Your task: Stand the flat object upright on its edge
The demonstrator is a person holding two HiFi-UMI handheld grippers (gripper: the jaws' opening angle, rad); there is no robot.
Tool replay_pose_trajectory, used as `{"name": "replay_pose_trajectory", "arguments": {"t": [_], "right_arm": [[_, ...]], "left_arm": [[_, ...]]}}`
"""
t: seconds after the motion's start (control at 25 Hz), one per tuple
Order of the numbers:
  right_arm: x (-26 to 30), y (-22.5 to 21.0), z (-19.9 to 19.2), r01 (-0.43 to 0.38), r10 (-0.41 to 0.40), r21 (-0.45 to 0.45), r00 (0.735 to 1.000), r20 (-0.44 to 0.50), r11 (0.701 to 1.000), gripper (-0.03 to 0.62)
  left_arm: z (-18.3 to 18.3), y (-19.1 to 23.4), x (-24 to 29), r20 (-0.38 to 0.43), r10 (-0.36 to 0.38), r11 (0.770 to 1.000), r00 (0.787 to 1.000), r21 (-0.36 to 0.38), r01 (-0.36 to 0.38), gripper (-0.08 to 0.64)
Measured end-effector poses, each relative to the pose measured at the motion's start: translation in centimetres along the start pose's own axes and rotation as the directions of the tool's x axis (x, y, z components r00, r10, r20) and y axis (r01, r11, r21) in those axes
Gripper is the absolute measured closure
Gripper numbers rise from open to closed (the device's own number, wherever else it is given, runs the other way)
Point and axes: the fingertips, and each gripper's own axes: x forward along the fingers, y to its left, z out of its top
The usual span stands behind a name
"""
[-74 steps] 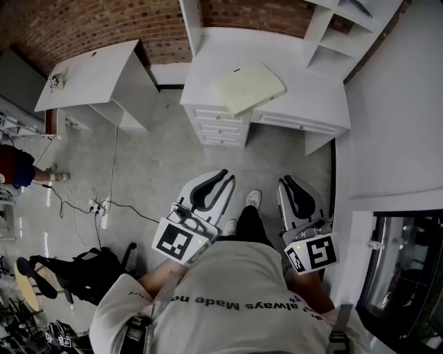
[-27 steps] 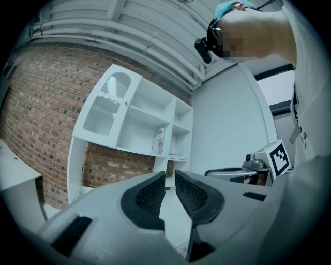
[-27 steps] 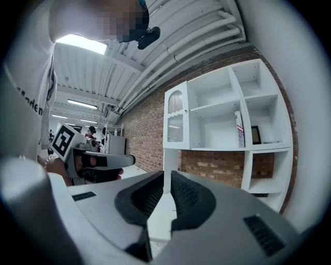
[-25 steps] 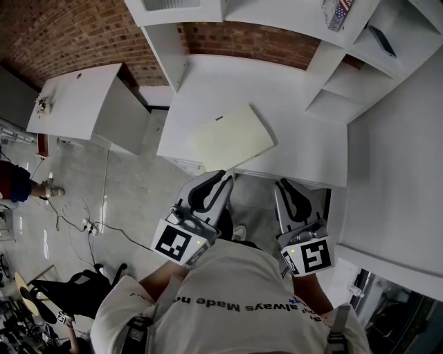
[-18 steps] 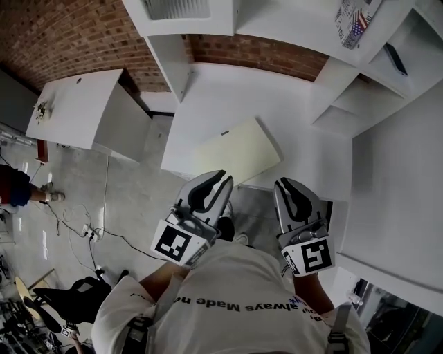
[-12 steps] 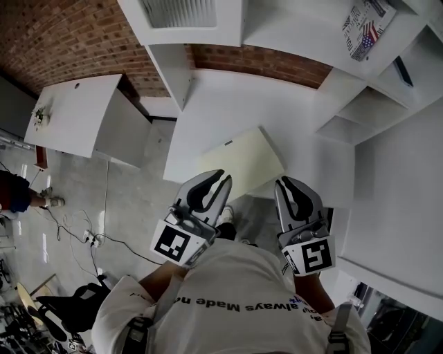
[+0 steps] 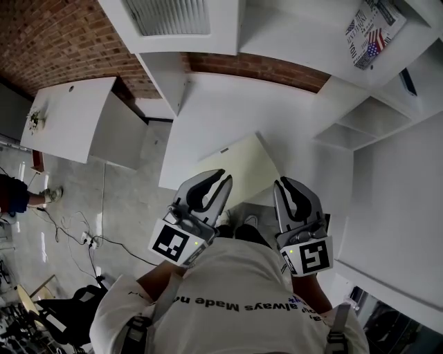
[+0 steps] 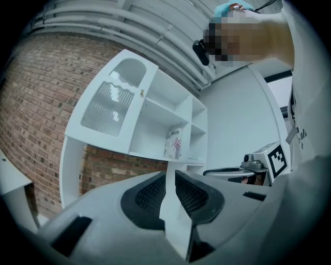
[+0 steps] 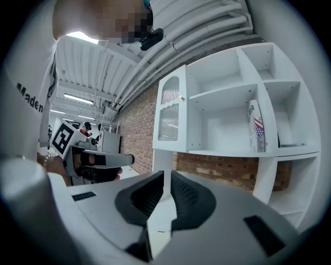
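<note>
**Task object.** A cream board (image 7: 239, 162) is seen lying flat on the white desk (image 7: 228, 104), close to the desk's front edge. It is not stood on its edge. Its long axis is set diagonally in the head view, running from the near left toward the far right and skewed against the front edge. A small dark mark is noted at the far long edge. The near part of the board is covered by the left gripper.

**Left gripper** (image 7: 223, 178). It is held level and pointed at the desk. In the head view its tips overlap the board's near side, and contact cannot be confirmed. In the left gripper view the jaws are found clenched together with nothing between them. Only a white shelf upright is seen past the narrow slit at the tips.

**Right gripper** (image 7: 287, 185). It is held beside the left one, just off the board's right corner and apart from it. Its jaws are likewise closed and empty.

**Surroundings.** A white shelf unit (image 7: 360, 117) is mounted over the desk against a brick wall (image 7: 41, 41). A flag-printed book (image 7: 374, 31) is stood upright in one compartment. A ribbed-glass cabinet door (image 7: 169, 15) is fitted at the unit's left. A second white table (image 7: 69, 114) is placed further left.
</note>
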Motion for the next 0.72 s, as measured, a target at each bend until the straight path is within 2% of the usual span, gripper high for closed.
{"name": "replay_pose_trajectory", "arguments": {"t": [0.32, 0.48, 0.72], "right_arm": [[0.7, -2.6, 0.1, -0.041, 0.041, -0.031, 0.999, 0.001, 0.999, 0.549], [1.1, -3.3, -0.3, -0.057, 0.058, -0.062, 0.998, 0.007, 0.996, 0.549], [1.9, -3.4, -3.2, -0.095, 0.089, -0.101, 0.994, -0.056, 0.99, 0.546]], "left_arm": [[0.0, -0.5, 2.8, 0.019, 0.011, 0.999, 1.0, -0.03, -0.011, 0.502], [-1.6, -0.2, 3.4, -0.013, 0.03, 0.997, 0.999, -0.073, -0.031, 0.502], [-5.9, 0.5, 3.4, -0.097, 0.038, 0.984, 0.995, -0.171, -0.054, 0.487]]}}
